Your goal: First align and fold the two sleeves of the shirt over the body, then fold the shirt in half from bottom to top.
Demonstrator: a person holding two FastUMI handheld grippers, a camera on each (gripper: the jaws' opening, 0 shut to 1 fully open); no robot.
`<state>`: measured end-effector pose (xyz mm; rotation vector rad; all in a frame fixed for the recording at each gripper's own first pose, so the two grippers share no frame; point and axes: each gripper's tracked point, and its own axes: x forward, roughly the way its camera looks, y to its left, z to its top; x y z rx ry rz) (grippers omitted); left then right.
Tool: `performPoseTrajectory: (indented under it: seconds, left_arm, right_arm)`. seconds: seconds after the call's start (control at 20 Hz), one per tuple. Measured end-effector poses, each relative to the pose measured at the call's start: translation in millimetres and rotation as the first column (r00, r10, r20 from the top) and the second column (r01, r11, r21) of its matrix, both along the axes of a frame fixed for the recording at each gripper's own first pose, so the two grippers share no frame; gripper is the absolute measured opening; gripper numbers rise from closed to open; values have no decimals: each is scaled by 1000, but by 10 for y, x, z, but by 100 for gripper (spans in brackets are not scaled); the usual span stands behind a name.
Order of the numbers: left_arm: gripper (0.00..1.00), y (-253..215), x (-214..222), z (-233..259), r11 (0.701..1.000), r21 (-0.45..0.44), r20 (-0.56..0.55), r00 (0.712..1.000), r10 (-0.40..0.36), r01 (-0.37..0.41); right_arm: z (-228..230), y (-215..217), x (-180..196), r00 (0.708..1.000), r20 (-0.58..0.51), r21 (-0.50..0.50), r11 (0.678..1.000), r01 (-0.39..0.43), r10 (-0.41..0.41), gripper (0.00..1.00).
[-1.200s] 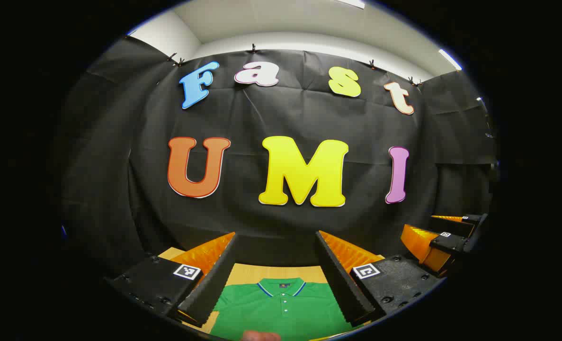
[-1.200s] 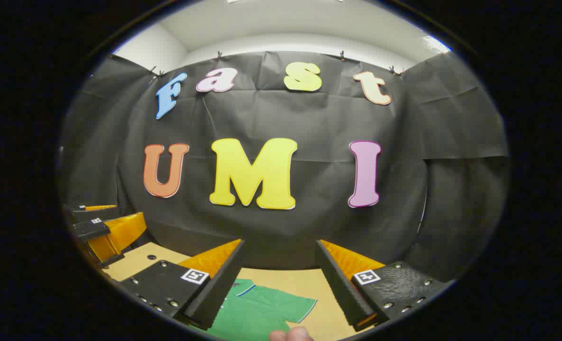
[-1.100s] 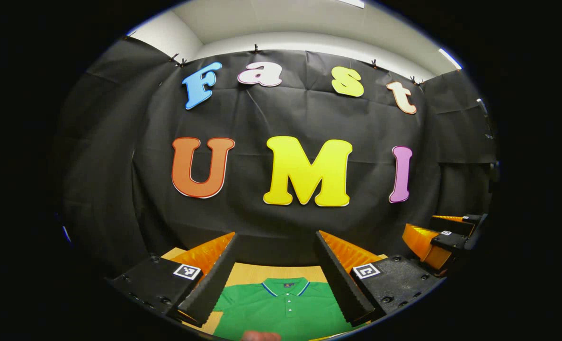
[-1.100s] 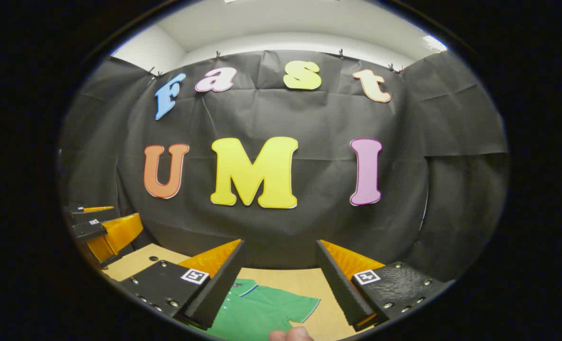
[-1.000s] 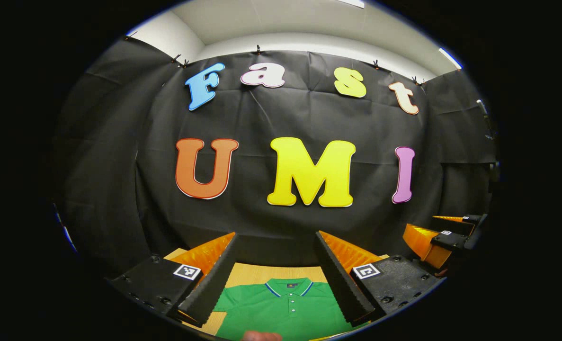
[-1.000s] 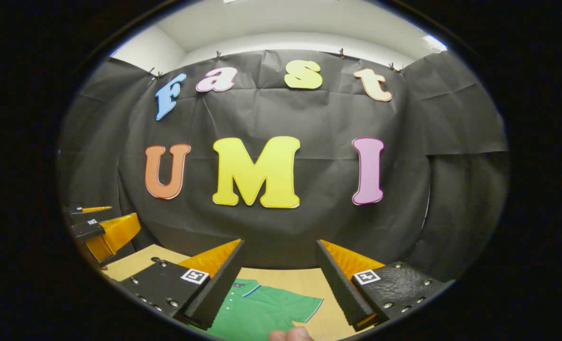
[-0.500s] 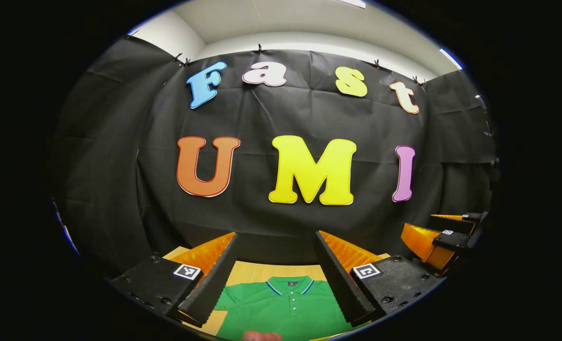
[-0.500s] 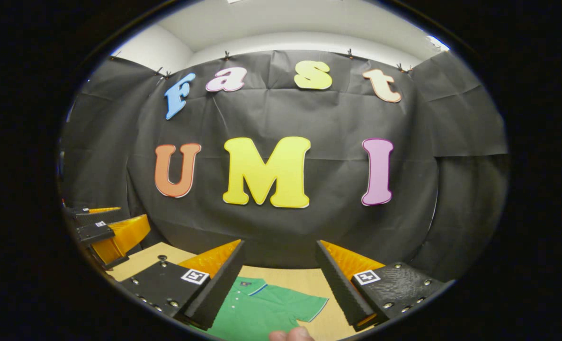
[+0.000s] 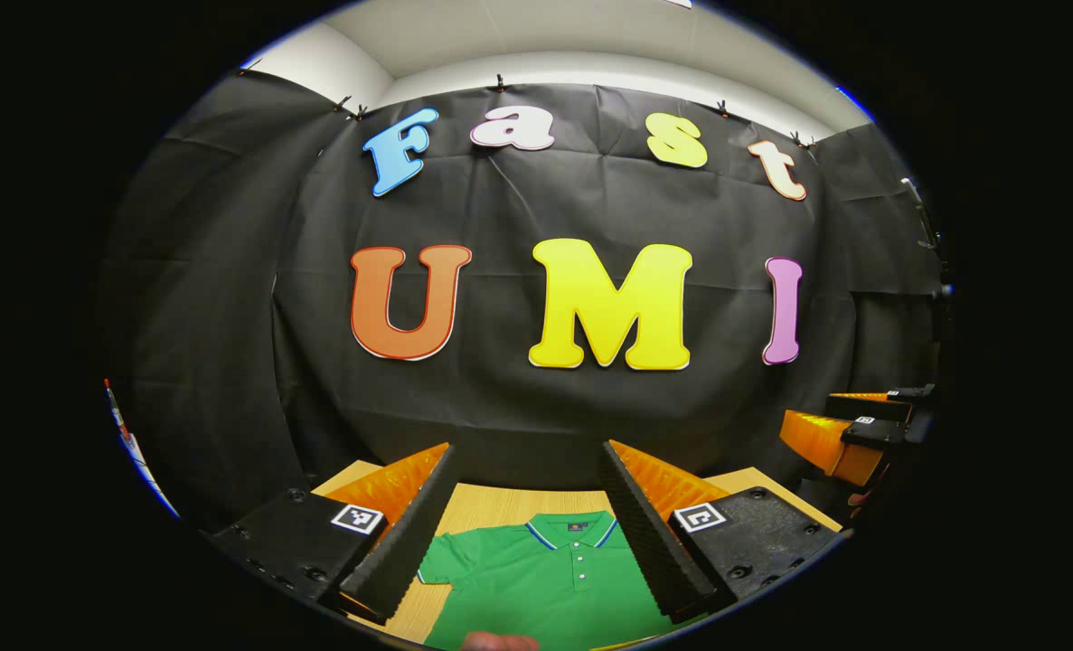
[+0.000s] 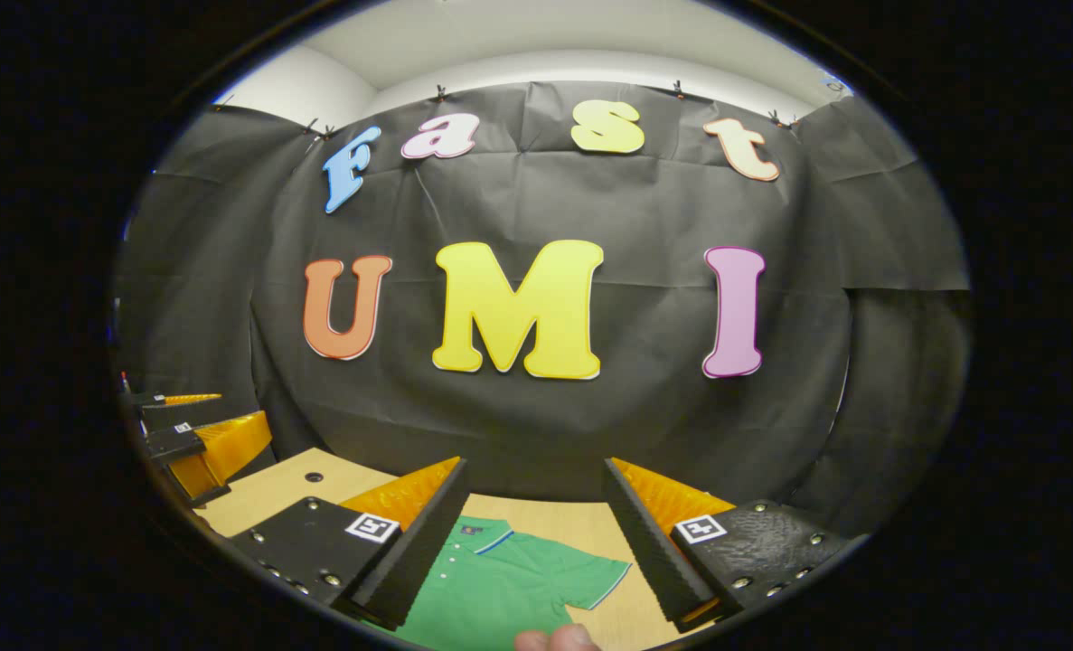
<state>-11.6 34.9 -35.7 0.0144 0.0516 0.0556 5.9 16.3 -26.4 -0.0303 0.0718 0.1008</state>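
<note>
Left tongs [image 9: 529,452] and right tongs [image 10: 534,466], both spread wide and holding nothing, hover above the bench [image 10: 265,493]. The green shirt [image 9: 559,588] lies flat on the bench, collar toward the wall, sleeves spread out unfolded.

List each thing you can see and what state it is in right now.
Shirt: lying flat on the table, collar away from the grippers, sleeves spread out, not yet folded.
Left gripper: jaws open, holding nothing, above the shirt.
Right gripper: jaws open, holding nothing.
Table: shirt on it.
</note>
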Motion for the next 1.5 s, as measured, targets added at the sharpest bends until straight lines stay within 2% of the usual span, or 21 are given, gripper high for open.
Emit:
performPoseTrajectory:
  seconds: [0.4,0.65,0.8,1.0,1.25,1.5]
  left_arm:
    - [100,50,13,-306,999,16,-59,998,-32,33]
    - [100,25,-34,-559,999,1,-127,991,-46,47]
    - [100,-10,-65,-713,998,1,-178,982,-58,59]
    - [100,-43,-125,-888,998,-5,-241,968,-68,68]
    - [100,-37,-172,-984,999,-5,-279,959,-54,54]
    - [100,31,-178,-1065,1000,-11,-307,951,-20,17]
  right_arm:
    - [-469,-149,10,994,-113,-15,1000,-12,10,95]
    - [-889,-350,174,972,-232,-35,999,-28,20,95]
    - [-1182,-475,325,949,-313,-48,998,-38,21,95]
    - [-1651,-721,579,902,-431,-51,998,-31,6,95]
    - [-2112,-971,936,865,-501,-104,993,-59,-1,95]
    - [-2730,-1122,1340,812,-584,-108,990,-91,11,95]
